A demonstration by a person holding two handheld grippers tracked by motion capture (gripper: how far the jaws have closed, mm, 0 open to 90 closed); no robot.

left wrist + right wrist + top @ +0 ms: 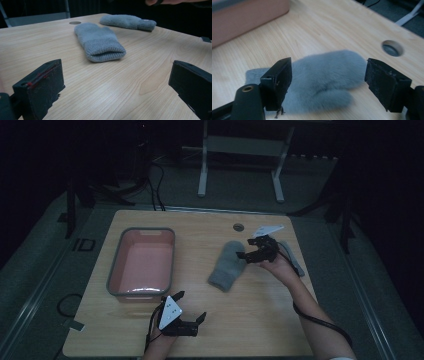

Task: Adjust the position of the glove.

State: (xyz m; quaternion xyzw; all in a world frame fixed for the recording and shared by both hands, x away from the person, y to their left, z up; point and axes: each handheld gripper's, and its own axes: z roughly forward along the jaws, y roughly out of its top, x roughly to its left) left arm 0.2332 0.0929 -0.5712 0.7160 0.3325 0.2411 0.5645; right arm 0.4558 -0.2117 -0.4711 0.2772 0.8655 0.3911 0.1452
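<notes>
Two grey knitted mittens lie on the wooden table (200, 240). The nearer mitten (227, 266) lies flat in the middle, its cuff toward the front edge. My right gripper (246, 249) hovers over its rounded tip, jaws wide apart. In the right gripper view the mitten (324, 77) shows between and beyond the jaws of that gripper (328, 82), and neither pad presses on it. The second mitten (294, 257) lies at the right, partly behind my right hand. My left gripper (191, 305) rests open near the front edge, pointing at the nearer mitten (100, 42), with nothing between its jaws (117, 82).
A pink tub (116, 265) with a grey rim stands on the left half of the table, with nothing visible inside it. A round cable hole (238, 227) sits near the far edge. Cables and a white stand (202, 175) are on the floor beyond.
</notes>
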